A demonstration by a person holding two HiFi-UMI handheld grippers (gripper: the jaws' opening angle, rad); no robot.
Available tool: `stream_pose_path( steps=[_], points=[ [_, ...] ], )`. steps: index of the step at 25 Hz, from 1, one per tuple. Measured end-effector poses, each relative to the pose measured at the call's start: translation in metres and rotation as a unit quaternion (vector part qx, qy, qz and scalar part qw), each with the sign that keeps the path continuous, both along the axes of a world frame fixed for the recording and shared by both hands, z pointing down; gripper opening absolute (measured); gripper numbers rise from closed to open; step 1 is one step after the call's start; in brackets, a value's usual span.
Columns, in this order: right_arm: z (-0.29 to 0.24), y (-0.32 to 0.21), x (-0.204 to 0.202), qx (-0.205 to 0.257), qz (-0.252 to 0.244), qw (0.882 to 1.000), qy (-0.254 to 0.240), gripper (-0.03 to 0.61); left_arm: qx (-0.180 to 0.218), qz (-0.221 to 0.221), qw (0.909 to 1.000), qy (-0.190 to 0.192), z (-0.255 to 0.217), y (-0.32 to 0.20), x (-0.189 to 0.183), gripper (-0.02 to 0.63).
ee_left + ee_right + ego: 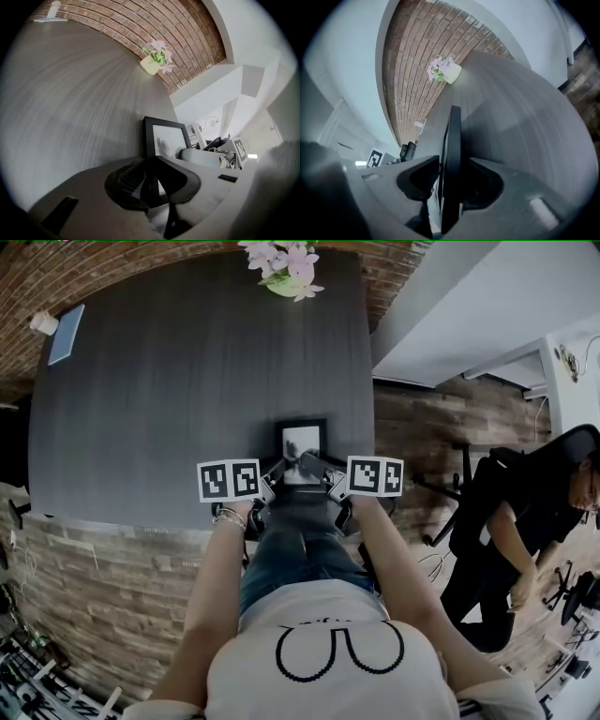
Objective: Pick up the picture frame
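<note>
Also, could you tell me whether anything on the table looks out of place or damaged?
Nothing stands out. The picture frame is by the near edge of the table and looks intact, with the left gripper clamped on its edge and the right gripper around its side. The flower pot stands upright.

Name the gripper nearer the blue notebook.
Left. The left gripper holds the picture frame by its left edge, toward the blue notebook; the right gripper straddles its right edge.

White printed T-shirt (328,681), blue jeans (291,554), beaded bracelet (230,517).
</note>
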State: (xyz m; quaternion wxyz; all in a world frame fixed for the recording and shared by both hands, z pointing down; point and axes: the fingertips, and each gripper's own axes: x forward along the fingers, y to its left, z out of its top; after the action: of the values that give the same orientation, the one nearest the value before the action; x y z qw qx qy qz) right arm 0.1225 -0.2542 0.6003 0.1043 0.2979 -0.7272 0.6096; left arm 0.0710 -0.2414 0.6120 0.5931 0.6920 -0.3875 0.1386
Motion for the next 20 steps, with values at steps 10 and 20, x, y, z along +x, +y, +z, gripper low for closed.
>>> stream_pose_path(
  steps=[10, 20],
  points=[
    [-0.006, 0.000, -0.009, -0.018, 0.009, 0.998, -0.058, 0.012, -0.003, -0.009, 0.9998, 0.015, 0.000, -0.001, -0.001, 0.072],
    [-0.011, -0.001, -0.009, -0.006, 0.011, 0.998, -0.056, 0.011, 0.015, -0.036, 0.9992, -0.009, -0.007, -0.008, -0.005, 0.106]
  ],
)
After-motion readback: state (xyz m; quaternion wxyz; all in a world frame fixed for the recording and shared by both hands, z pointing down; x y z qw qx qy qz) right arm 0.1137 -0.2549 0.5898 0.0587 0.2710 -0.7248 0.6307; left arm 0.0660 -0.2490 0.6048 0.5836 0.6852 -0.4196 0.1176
